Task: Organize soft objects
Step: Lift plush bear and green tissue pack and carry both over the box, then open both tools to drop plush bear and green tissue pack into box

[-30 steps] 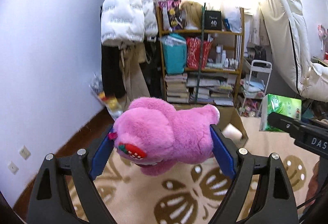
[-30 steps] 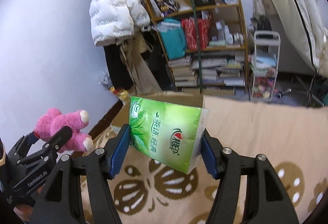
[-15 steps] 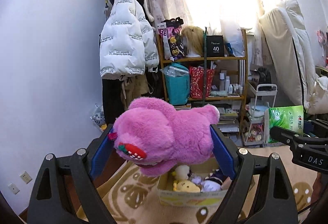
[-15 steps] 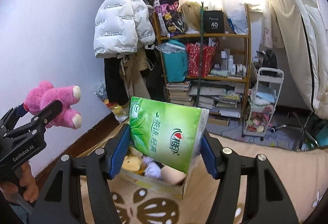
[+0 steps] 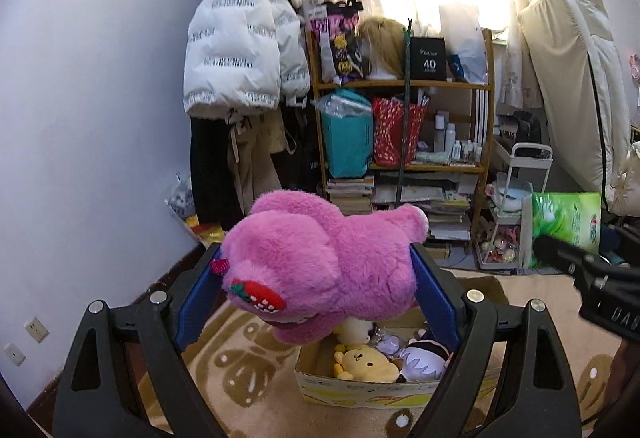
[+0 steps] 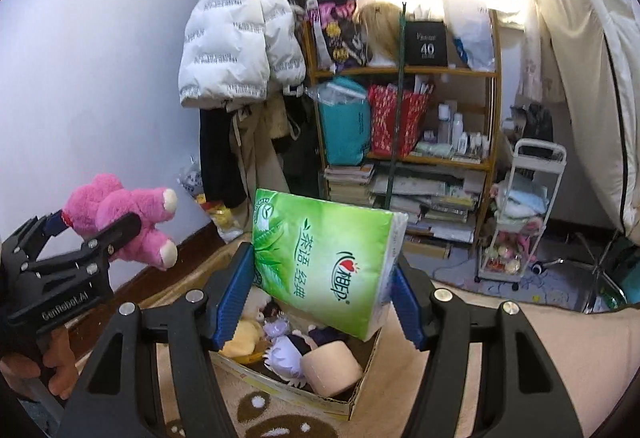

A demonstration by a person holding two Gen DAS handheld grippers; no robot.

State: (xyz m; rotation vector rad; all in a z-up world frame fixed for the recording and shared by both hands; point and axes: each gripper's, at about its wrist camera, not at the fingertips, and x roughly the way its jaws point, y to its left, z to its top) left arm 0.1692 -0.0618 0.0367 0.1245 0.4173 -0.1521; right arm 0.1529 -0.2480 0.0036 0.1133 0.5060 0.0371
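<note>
My left gripper [image 5: 316, 294] has its fingers [image 5: 196, 302] pinching the pink plush bear [image 5: 328, 262] up in the air, hanging right above the cardboard box [image 5: 360, 390] on the rug [image 5: 248, 370]. My right gripper [image 6: 320, 290] is clamped on the green tissue pack [image 6: 324, 258], which blocks part of the box, already crowded with a yellow plush [image 5: 366, 364] and a beige roll [image 6: 330, 368]. The cluttered bookshelf [image 6: 404, 117] and white puffer jacket [image 6: 236, 37] sit behind.
</note>
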